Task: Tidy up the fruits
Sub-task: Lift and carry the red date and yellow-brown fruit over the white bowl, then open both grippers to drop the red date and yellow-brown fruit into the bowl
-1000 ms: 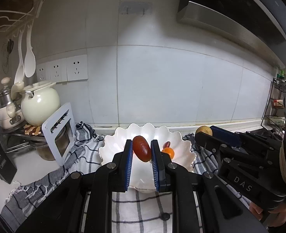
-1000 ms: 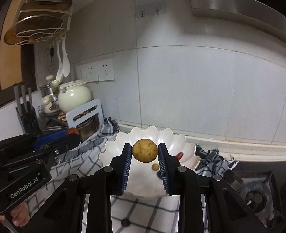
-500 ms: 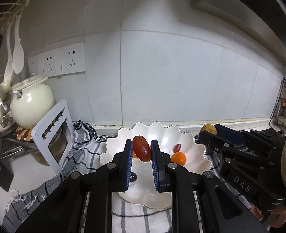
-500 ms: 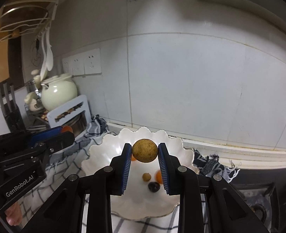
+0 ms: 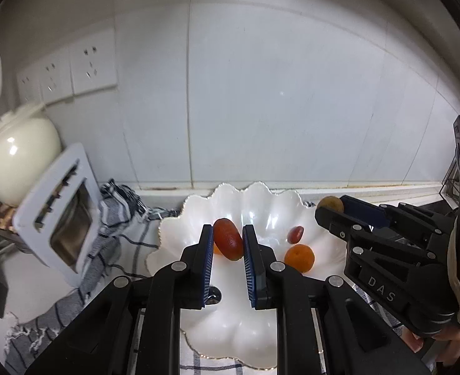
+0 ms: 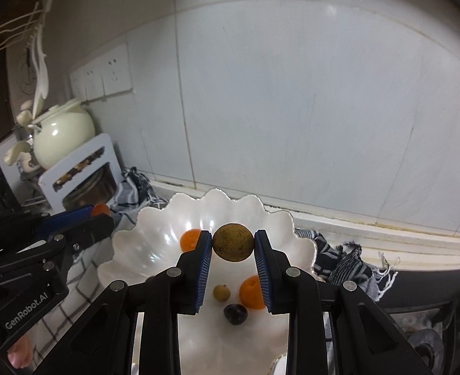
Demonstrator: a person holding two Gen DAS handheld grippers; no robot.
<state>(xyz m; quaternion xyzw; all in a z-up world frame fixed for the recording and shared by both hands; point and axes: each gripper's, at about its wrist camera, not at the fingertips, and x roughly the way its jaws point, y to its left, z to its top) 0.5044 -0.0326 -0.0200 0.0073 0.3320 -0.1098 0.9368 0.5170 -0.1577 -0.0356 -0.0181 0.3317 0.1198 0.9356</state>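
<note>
My left gripper (image 5: 228, 243) is shut on a red oblong fruit (image 5: 227, 243) and holds it above the white scalloped bowl (image 5: 255, 200). My right gripper (image 6: 233, 245) is shut on a round brown-yellow fruit (image 6: 233, 242) above the same bowl (image 6: 154, 228). In the bowl lie an orange fruit (image 5: 299, 257), a small dark red fruit (image 5: 295, 234), another orange fruit (image 6: 189, 238), a small tan fruit (image 6: 221, 292) and a dark fruit (image 6: 235, 313). The right gripper also shows at the right of the left wrist view (image 5: 330, 207), and the left gripper at the left of the right wrist view (image 6: 100, 214).
The bowl rests on a checked cloth (image 5: 114, 218) on the counter. A cream pot (image 5: 17, 159) and a white rack (image 5: 61, 209) stand at the left. A tiled wall with sockets (image 5: 73, 68) is close behind. A stove (image 6: 423, 328) lies at the right.
Both grippers have moved forward and lower over the bowl, still holding their fruits. The bowl and its fruits now look nearer and larger.
</note>
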